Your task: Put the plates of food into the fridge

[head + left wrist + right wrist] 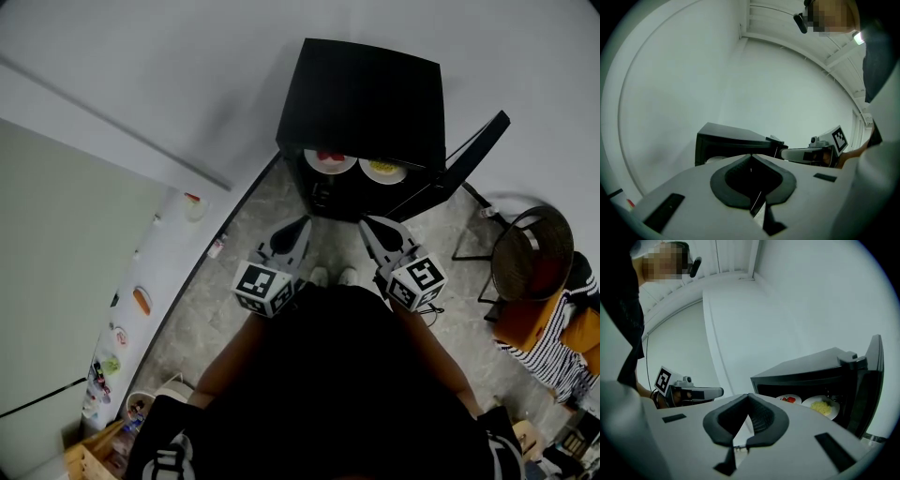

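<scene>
A small black fridge (361, 103) stands on the floor in front of me with its door (469, 155) swung open to the right. Two white plates sit side by side on its shelf: one with red food (330, 160) (788, 399), one with yellow food (382, 170) (821, 406). My left gripper (300, 225) (751, 156) and right gripper (367, 225) (748, 395) hover a little short of the opening, side by side, both shut with nothing between the jaws. In the left gripper view the fridge (729, 140) shows from its closed side.
A long white counter (155, 291) with small food items runs along the left wall. A round dark stool (531, 251) and striped and orange clothing (553, 337) stand at the right. A wooden crate (94, 459) sits at the bottom left. Grey tiled floor (234, 244) lies between.
</scene>
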Motion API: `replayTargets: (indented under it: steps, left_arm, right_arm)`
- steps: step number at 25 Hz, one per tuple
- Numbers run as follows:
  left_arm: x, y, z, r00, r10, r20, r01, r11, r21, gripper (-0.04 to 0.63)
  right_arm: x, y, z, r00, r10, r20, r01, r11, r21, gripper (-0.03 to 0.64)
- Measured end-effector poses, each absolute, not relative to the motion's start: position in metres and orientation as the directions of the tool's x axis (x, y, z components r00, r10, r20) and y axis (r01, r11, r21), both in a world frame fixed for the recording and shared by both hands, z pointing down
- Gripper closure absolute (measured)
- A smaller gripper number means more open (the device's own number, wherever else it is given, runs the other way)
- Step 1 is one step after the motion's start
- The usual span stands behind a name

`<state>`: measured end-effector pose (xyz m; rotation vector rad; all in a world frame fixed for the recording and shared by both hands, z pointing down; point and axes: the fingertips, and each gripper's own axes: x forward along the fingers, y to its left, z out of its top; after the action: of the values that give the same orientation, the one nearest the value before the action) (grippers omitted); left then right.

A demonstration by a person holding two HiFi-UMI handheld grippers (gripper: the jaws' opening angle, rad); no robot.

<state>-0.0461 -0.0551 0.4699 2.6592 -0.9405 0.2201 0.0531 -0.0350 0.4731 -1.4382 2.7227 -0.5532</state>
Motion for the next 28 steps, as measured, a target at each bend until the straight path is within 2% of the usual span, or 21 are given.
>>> replayTargets:
  steps: [6, 11, 14, 19, 28]
  left_arm:
    - [-0.044, -0.05, 0.47, 0.782, -0.572, 0.248, -0.621, -0.748, 0.234, 0.572]
    - [-0.044, -0.046, 0.469, 0.79, -0.562, 0.245, -0.611, -0.757, 0.233, 0.572]
    - [-0.044, -0.046, 0.466, 0.798, -0.554, 0.237, -0.601, -0.767, 0.228, 0.572]
    - [-0.046, -0.045, 0.464, 0.81, -0.546, 0.213, -0.584, -0.781, 0.221, 0.572]
    - [-0.041, -0.048, 0.472, 0.81, -0.549, 0.206, -0.585, -0.782, 0.215, 0.572]
  right_arm:
    - [0.057, -0.025, 0.456, -0.524, -0.843, 0.12, -0.847, 0.5, -0.183, 0.592]
    - [0.049, -0.013, 0.419, -0.482, -0.876, -0.029, -0.875, 0.483, -0.036, 0.592]
    - [0.044, -0.006, 0.406, -0.472, -0.878, -0.077, -0.881, 0.472, 0.018, 0.592]
    - [0.04, 0.003, 0.402, -0.465, -0.88, -0.094, -0.885, 0.464, 0.039, 0.592]
    - [0.058, 0.001, 0.415, -0.415, -0.909, -0.035, -0.91, 0.415, -0.012, 0.592]
